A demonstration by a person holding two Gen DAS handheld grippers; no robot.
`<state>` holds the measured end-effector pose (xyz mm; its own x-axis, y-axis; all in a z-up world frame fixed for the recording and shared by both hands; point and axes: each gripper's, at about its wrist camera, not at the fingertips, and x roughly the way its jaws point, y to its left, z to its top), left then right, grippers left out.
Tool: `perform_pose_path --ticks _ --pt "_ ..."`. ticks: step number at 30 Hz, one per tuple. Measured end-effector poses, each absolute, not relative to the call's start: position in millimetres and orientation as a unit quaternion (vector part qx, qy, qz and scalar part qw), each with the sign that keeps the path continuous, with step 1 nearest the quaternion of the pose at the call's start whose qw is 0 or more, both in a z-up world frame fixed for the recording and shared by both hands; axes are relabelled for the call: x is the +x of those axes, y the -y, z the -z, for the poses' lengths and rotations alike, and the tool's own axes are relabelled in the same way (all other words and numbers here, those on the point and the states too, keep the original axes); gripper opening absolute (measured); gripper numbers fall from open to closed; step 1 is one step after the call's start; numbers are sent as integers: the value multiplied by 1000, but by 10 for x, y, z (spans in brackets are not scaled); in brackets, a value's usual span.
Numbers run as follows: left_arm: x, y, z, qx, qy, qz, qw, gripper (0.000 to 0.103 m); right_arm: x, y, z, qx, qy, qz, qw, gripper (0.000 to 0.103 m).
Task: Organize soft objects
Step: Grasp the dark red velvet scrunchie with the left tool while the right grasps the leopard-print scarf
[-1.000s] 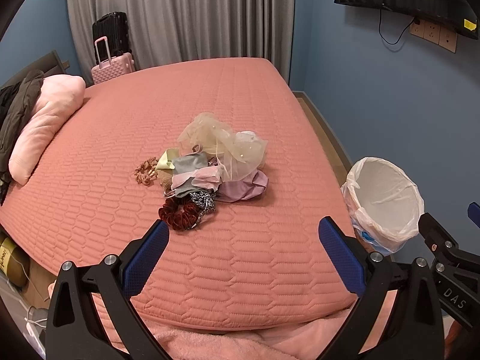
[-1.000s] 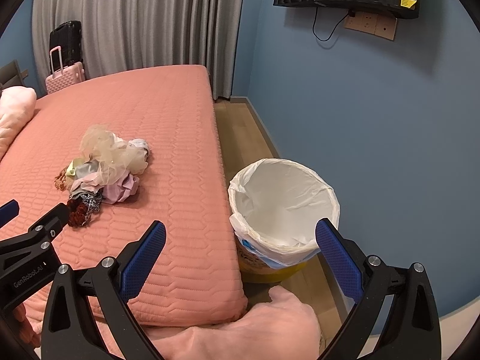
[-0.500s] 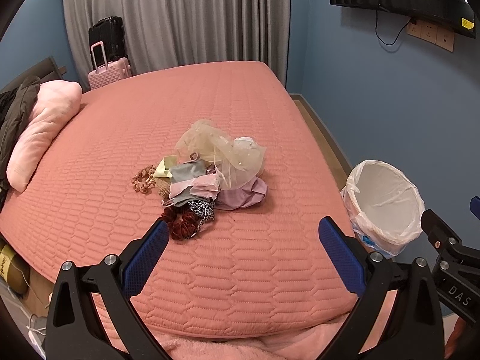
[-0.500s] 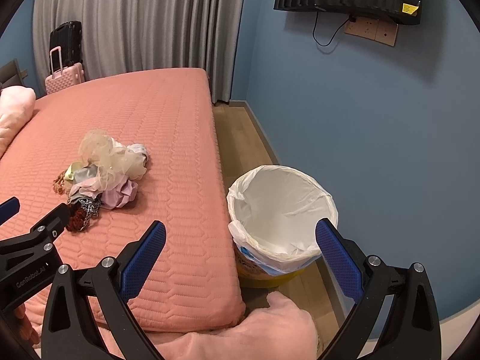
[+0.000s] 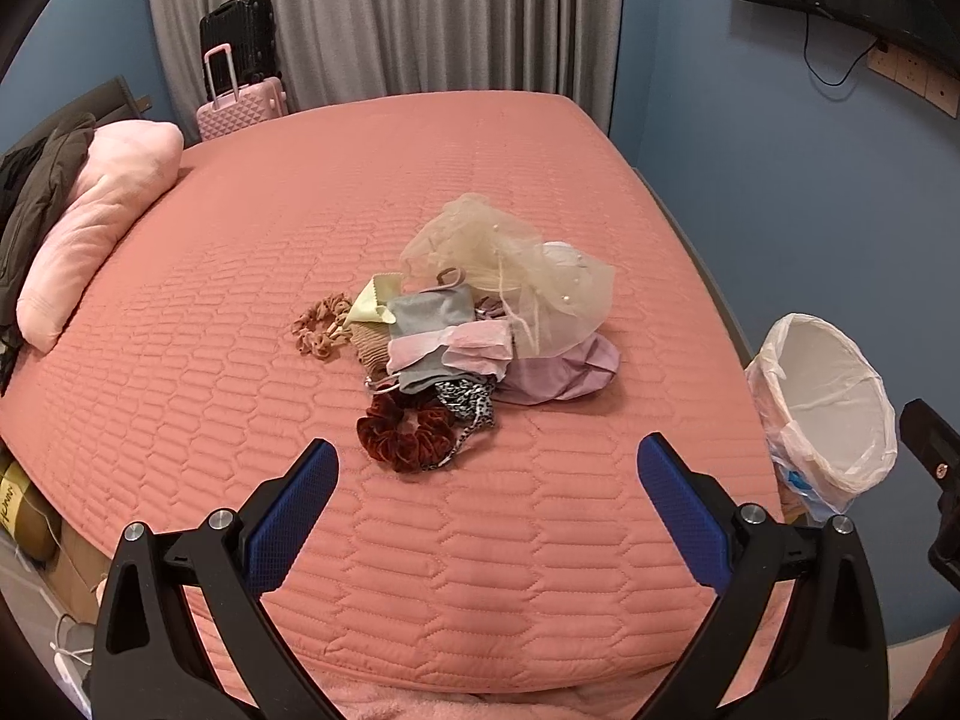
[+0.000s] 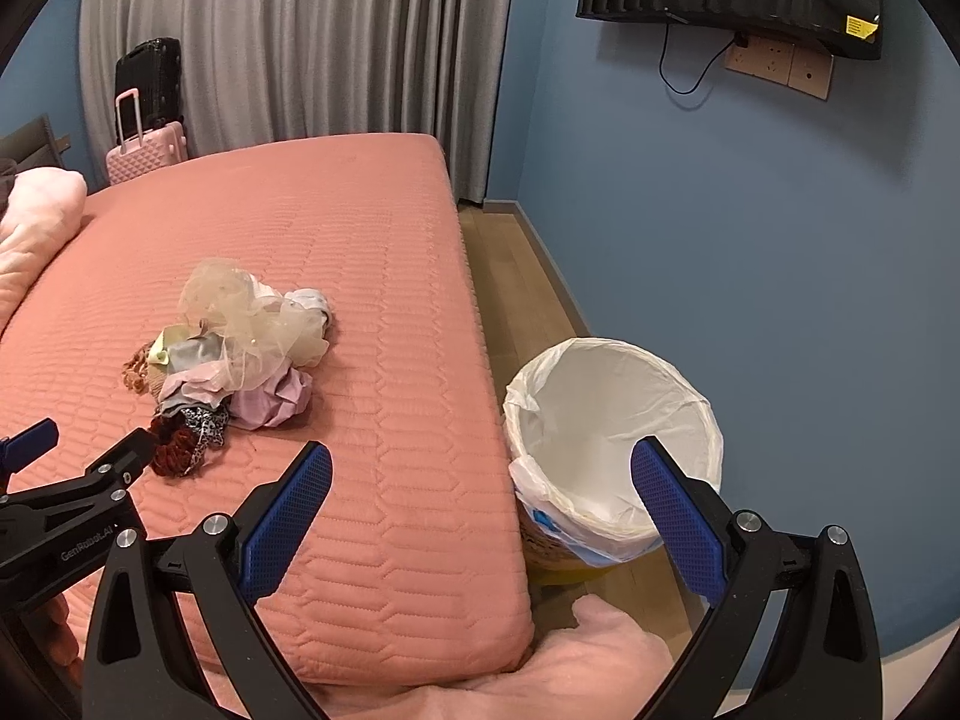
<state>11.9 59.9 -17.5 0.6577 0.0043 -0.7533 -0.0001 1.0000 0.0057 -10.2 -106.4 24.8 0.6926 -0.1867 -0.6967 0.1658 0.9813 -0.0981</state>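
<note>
The pile of soft objects (image 5: 474,336) lies near the middle of the bed (image 5: 480,540), ahead of your left claw (image 5: 487,483), whose blue fingers stand wide apart with nothing between them. Nearest in that heap is a dark red velvet scrunchie (image 5: 405,429) touching a leopard-print piece (image 5: 471,405); behind them sit grey and pink cloths, a lilac cloth (image 5: 561,375), and a beige tulle piece (image 5: 516,267) at the back. Only your left view shows the tan scrunchie (image 5: 318,330) clearly. Your right claw (image 6: 480,474) is also spread and empty, straddling the bed's edge and the white-lined bin (image 6: 612,438) on the floor; only this view shows into the liner and the wooden floor (image 6: 516,264) beside the bed. Farther off are a pink pillow (image 5: 96,222), a pink suitcase (image 5: 240,105) and grey curtains (image 5: 384,18). Against half a second ago, your left claw has moved nearer the pile, which now looms larger; the right view has barely shifted.
</note>
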Motion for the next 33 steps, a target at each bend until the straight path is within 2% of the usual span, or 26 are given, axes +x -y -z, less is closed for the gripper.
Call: perform_pose_path --ticks 19,23,27,31,33 --pt "756 -1576 884 -69 -463 -49 882 95 718 255 224 4 -409 9 913 97" --pt "869 -1631 1092 -89 -488 -28 868 84 907 51 364 11 -424 -11 905 97" --pt "965 -1677 1332 -118 -517 -11 848 62 1052 -176 489 0 -431 -30 902 94" --pt "949 -1713 1400 -139 -520 3 843 45 1186 -369 682 -11 -454 -53 889 79" --pt "925 -1723 1392 -148 -520 27 841 24 1231 -436 798 -6 -468 -65 881 71"
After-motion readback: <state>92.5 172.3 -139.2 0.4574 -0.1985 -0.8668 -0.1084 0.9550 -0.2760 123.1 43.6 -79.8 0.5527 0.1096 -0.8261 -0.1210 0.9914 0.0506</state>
